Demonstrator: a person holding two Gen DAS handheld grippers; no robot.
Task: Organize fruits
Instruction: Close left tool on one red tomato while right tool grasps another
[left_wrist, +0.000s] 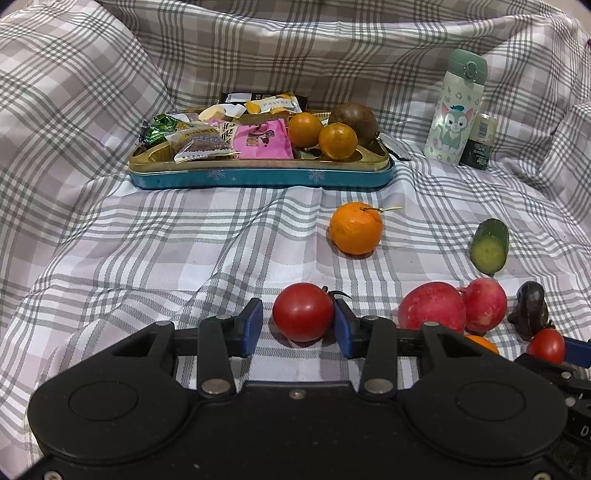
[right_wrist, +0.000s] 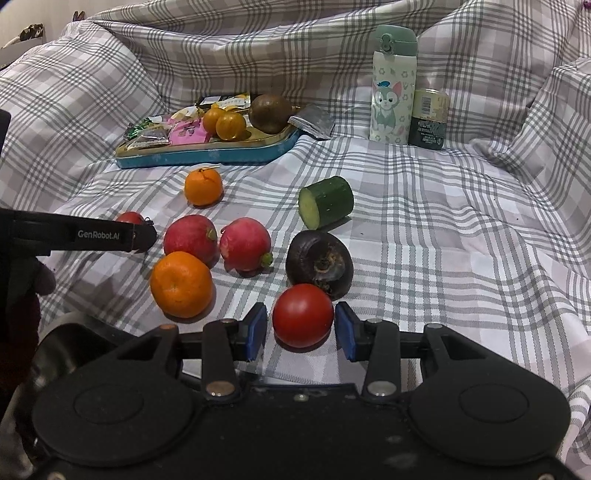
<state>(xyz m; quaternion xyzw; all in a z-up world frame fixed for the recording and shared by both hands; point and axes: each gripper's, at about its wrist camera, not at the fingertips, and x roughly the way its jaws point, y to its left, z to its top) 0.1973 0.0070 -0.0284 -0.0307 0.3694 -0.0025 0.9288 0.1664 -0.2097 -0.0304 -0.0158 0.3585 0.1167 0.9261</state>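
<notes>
Left gripper (left_wrist: 298, 322) is spread around a tomato (left_wrist: 303, 312): right pad touching its side, left pad clear with a gap, so no pinch yet. Tin (left_wrist: 258, 176) sits well behind on the checked cloth (left_wrist: 110, 240), crowded with snack packets plus two small oranges (left_wrist: 321, 134) and a brown fruit (left_wrist: 352, 120) at its right end. A loose orange (left_wrist: 355, 228) lies between tin and tomato.

Right gripper (right_wrist: 301, 328) brackets a second tomato (right_wrist: 303, 316), jaws narrow, thin gaps visible both sides; not clearly gripping. Close around it: another orange (right_wrist: 181, 284), two red fruits (right_wrist: 218, 242), a dark fruit (right_wrist: 319, 263) touching the tomato's far side, and a cucumber piece (right_wrist: 327, 202) beyond.

Risks: one-sided contact on the left could roll that tomato off along the soft, wrinkled cloth. Smooth round skins may squirt out on closing. Lifting the right tomato may nudge the dark fruit. The full tin leaves little room, so a dropped fruit may roll off.
</notes>
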